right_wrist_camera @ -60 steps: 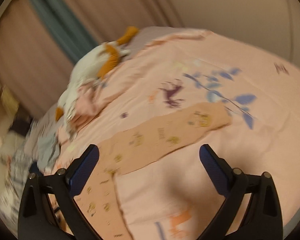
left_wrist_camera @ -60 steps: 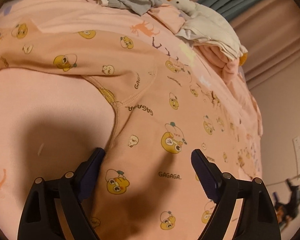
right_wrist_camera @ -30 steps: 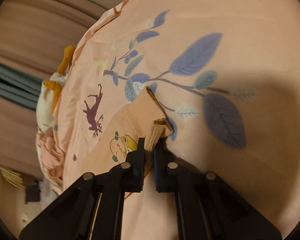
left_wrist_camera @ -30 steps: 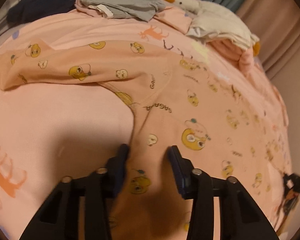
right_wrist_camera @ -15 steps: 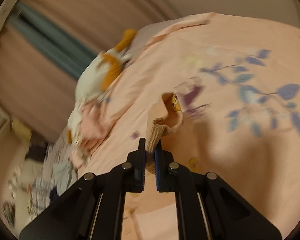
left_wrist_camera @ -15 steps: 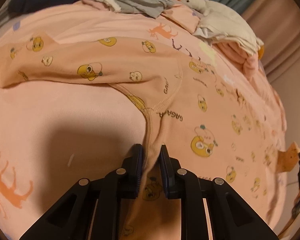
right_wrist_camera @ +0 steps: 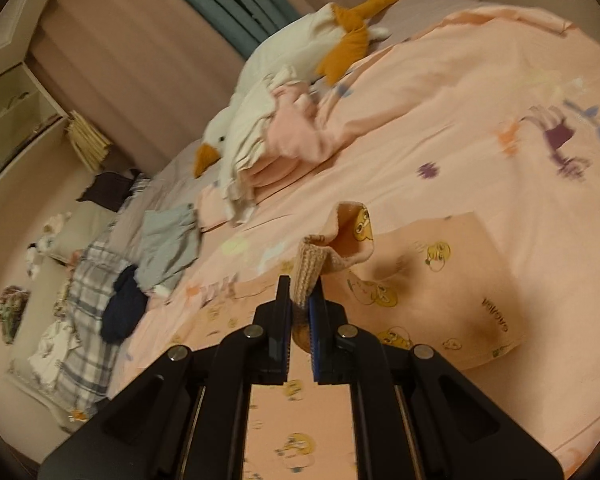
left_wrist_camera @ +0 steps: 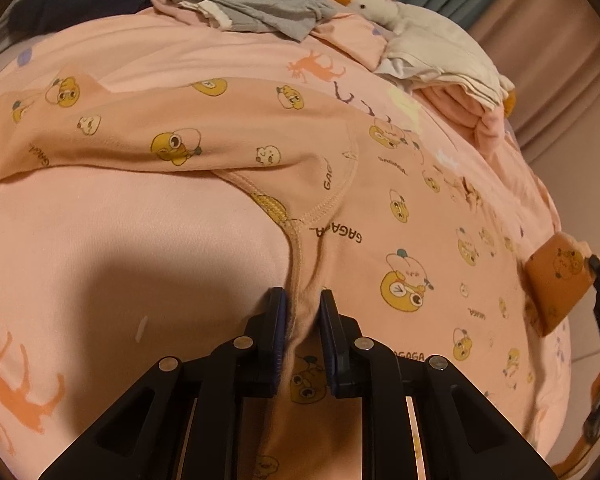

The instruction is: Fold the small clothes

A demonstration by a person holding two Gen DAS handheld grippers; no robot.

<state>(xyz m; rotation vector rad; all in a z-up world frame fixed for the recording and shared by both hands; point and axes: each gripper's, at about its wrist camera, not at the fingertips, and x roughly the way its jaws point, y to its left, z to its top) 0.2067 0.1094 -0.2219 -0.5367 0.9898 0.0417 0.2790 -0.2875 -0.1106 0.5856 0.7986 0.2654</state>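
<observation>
The left claw (left_wrist_camera: 302, 312) is clamped on a pinch of the pants (left_wrist_camera: 400, 216) just below the crotch seam, and the right claw (right_wrist_camera: 299, 312) grips the ribbed cuff (right_wrist_camera: 309, 270) of one leg, lifted clear of the bed (right_wrist_camera: 440, 128). Beyond both claws the pants lie spread flat on the bed, the other leg stretching away to the left claw's left. The thin pinch could slip, or the cuff sag, skewing the fold.
</observation>
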